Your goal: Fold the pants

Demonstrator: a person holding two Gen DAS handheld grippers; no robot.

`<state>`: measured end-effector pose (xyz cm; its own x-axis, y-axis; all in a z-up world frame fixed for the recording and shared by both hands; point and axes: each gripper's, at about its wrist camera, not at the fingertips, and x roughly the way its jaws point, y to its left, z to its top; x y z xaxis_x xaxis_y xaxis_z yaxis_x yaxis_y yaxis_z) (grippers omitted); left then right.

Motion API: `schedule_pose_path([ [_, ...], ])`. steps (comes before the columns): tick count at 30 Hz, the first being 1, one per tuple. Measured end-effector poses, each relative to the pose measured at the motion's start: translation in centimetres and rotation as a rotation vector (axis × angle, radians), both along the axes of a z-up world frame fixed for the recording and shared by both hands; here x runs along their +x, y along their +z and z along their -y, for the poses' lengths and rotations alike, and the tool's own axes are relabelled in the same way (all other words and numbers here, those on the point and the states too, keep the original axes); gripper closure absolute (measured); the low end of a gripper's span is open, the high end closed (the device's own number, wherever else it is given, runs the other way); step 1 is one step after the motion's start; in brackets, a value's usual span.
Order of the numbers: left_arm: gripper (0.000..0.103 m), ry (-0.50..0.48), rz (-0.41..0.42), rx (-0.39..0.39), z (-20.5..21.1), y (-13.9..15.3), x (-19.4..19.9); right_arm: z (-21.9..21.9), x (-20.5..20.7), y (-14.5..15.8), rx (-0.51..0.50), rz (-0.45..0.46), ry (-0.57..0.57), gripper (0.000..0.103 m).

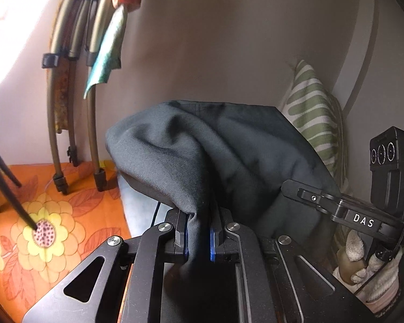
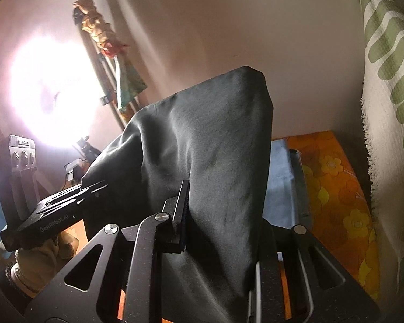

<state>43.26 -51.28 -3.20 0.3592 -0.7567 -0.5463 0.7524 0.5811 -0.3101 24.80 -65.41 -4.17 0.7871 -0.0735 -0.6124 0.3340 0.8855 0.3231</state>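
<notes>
Orange flowered bedsheet lies at the left, next the left gripper is pinched tight on a bunch of the dark pants, which hang raised above the bed, and the right gripper likewise clamps the same cloth beside a green striped pillow.

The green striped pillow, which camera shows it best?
The left wrist view. There the green striped pillow stands nearly whole against the wall, behind the dark pants. The right wrist view catches only part of it, stretched along the right edge and cut off by the frame.
</notes>
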Motion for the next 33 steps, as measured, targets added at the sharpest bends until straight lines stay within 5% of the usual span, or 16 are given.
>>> schedule_pose_path([
  [24,0.094,0.030,-0.037,0.112,6.3,-6.6,5.6,6.8,6.9,-8.3,0.015,-0.119,0.009,0.083],
  [30,0.078,0.065,-0.049,0.163,5.5,-7.3,5.8,8.1,6.8,-9.7,0.023,-0.176,-0.062,0.065],
  [33,0.070,0.083,-0.043,0.178,4.3,-7.4,5.7,8.7,6.1,-9.7,0.023,-0.178,-0.090,0.064],
])
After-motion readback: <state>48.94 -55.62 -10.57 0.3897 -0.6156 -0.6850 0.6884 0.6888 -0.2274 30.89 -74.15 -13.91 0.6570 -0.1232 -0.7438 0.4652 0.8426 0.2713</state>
